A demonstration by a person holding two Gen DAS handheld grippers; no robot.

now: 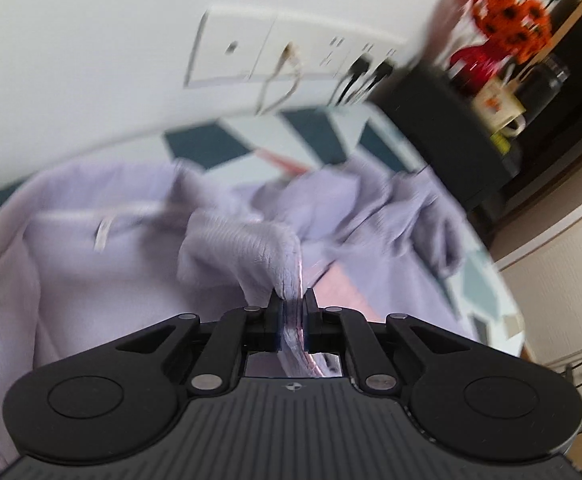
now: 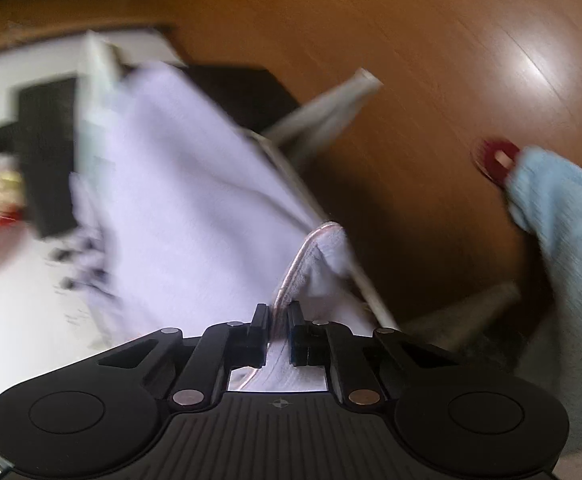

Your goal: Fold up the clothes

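The lilac garment (image 1: 91,272) served as the landmark, and it lay spread over a patterned teal-and-white worktop (image 1: 219,140), most of its bulk off to the left of the left claw (image 1: 293,312). That claw was clenched on a bunched, ribbed fold of the cloth with a pinkish seam running through the pinch. The fabric rose from the flat body into the jaws in a tent, which suggested the edge was being lifted clear of the worktop so it could be carried over. Beyond the garment a white wall panel of sockets (image 1: 291,48) stood behind, and to its far right sat a dark shelf unit (image 1: 451,128) with orange flowers (image 1: 511,12) in a red vase.

In the right wrist view the same garment (image 2: 179,184) ran away from the right claw (image 2: 278,316) toward the upper left, so its long axis seemed to stretch roughly between the two grips. The right claw was likewise clenched on a hemmed edge, its pink-trimmed seam (image 2: 303,256) curling into the jaws. A hold at each end probably kept the cloth taut and level for a clean fold. Right of the garment the wooden floor (image 2: 411,60) showed below, and farther right a pale blue sleeve (image 2: 563,208) was in view.
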